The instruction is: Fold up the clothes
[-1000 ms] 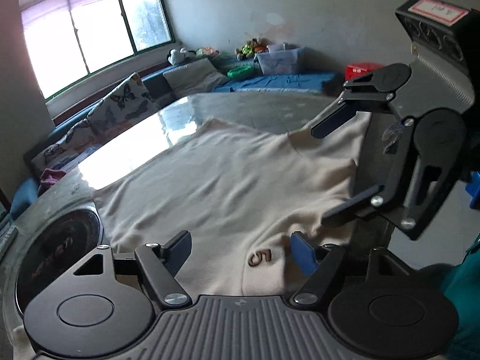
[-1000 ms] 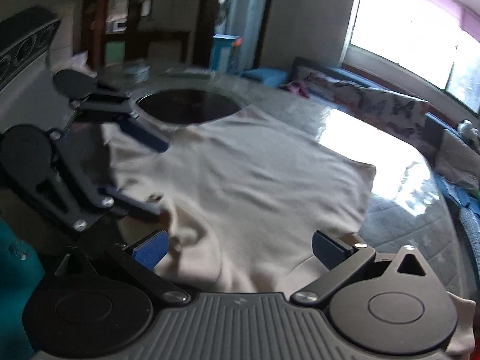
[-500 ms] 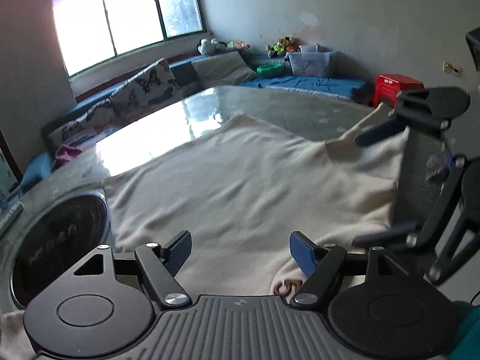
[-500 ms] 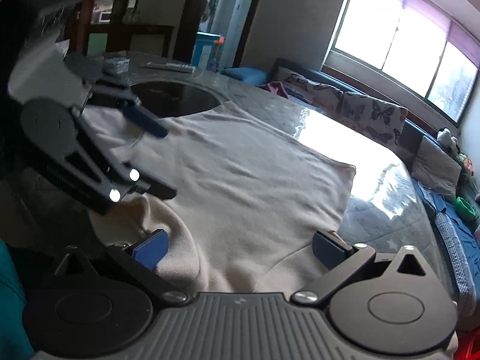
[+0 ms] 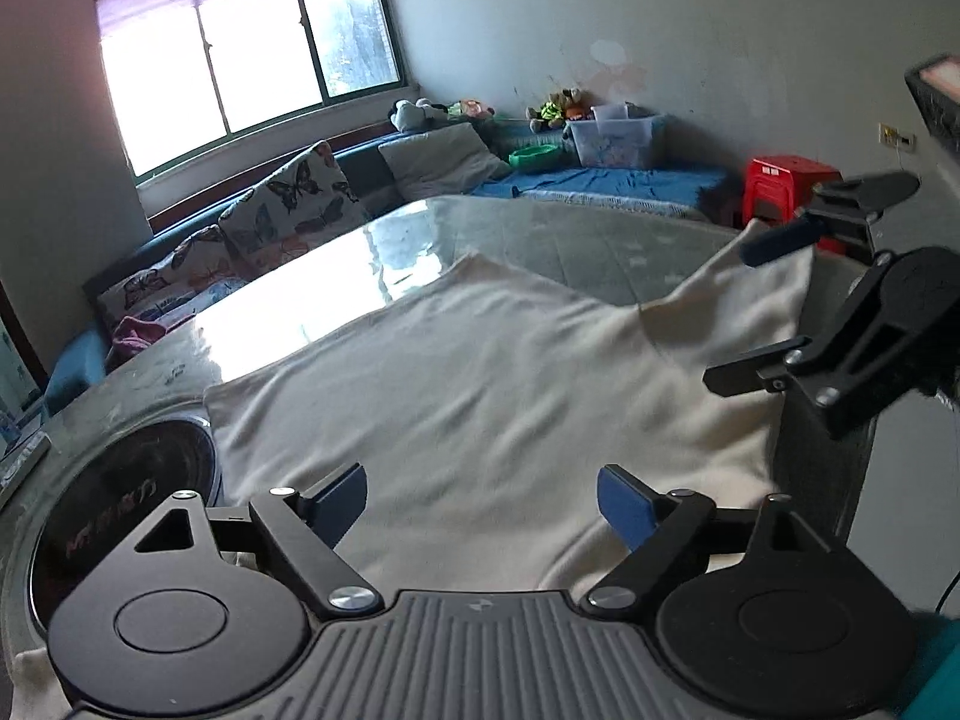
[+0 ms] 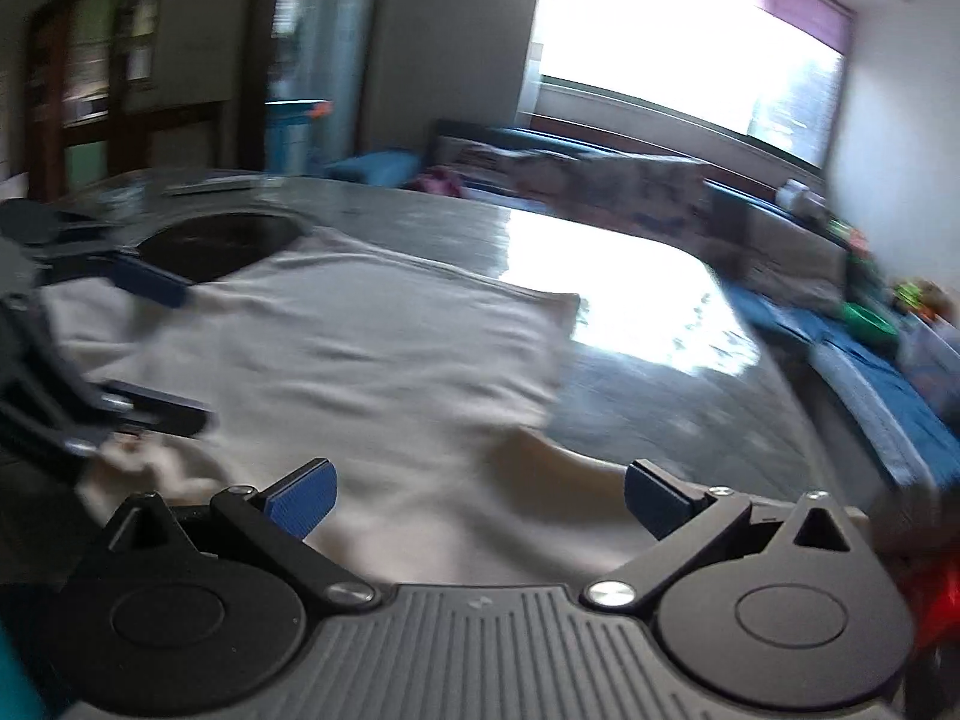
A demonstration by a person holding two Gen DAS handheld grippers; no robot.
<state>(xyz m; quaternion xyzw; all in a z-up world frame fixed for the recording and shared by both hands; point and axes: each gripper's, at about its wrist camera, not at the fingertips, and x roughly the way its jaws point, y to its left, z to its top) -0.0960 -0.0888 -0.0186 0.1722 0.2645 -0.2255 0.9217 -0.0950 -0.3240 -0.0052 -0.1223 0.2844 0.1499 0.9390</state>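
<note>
A cream knit garment lies spread flat on the glossy grey round table. Both the left gripper and right gripper hover over its near edge, fingers spread, pinching nothing. It looks like a fold is being lined up; next each would need to close on an edge.

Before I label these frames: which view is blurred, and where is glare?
Right wrist view: motion-blurred throughout, window blown out, glare on the table. Left wrist view: sharper, glare on the table beyond the cream shirt, fisheye bending the window.
</note>
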